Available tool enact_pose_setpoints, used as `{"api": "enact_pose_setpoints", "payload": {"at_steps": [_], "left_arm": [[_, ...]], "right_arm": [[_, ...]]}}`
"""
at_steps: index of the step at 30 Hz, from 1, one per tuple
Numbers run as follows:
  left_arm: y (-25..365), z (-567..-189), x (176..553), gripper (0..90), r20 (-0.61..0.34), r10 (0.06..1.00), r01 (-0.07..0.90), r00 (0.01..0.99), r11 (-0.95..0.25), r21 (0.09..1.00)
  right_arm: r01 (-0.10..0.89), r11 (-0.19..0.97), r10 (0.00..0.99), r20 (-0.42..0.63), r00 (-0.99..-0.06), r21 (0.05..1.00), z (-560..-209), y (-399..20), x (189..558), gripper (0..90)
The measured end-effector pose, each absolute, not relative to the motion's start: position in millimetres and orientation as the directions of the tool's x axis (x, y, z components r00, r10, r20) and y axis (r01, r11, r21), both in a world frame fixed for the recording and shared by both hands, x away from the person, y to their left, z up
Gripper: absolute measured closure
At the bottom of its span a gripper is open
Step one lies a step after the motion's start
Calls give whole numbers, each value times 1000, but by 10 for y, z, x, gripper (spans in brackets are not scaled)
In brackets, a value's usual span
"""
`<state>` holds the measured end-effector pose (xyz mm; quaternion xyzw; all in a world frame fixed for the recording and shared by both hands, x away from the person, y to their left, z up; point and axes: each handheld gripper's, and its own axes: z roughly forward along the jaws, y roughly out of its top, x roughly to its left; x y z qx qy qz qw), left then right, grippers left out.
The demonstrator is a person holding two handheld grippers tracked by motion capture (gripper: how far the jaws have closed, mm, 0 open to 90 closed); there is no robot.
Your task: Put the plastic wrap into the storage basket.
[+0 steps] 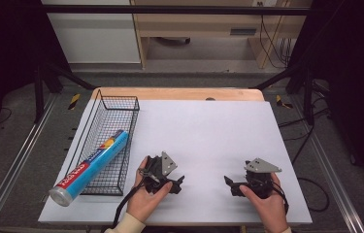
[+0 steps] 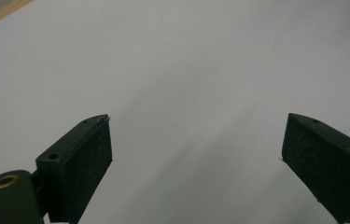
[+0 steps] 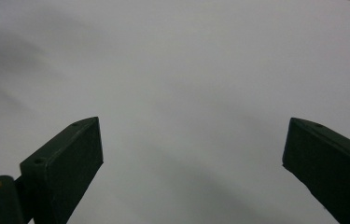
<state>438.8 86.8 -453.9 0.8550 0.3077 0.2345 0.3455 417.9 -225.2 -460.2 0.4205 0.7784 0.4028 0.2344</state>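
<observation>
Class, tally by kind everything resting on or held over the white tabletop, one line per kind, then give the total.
Wire basket: 1
Foil-type roll in blue, red and white wrapper, lying tilted in the basket with its end sticking out over the rim: 1
Hand-held grippers, left gripper and right gripper, both with jaws apart: 2
Total: 4

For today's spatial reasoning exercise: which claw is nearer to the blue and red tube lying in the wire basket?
Left. The left claw sits just beside the tube and wire basket; the right claw is farther across the white table.
</observation>
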Motion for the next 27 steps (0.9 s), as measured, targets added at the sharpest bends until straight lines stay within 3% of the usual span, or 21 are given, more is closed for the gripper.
{"api": "enact_pose_setpoints", "payload": {"at_steps": [17, 27], "left_arm": [[958, -4616, 4350, 86, 173, 698, 355, 695, -542, 762], [954, -4618, 4344, 85, 52, 713, 447, 699, -493, 746]], "right_arm": [[471, 325, 851, -36, -524, 820, -4606, -2254, 4184, 53], [468, 328, 848, -37, -528, 821, -4603, -2260, 4182, 53]]}}
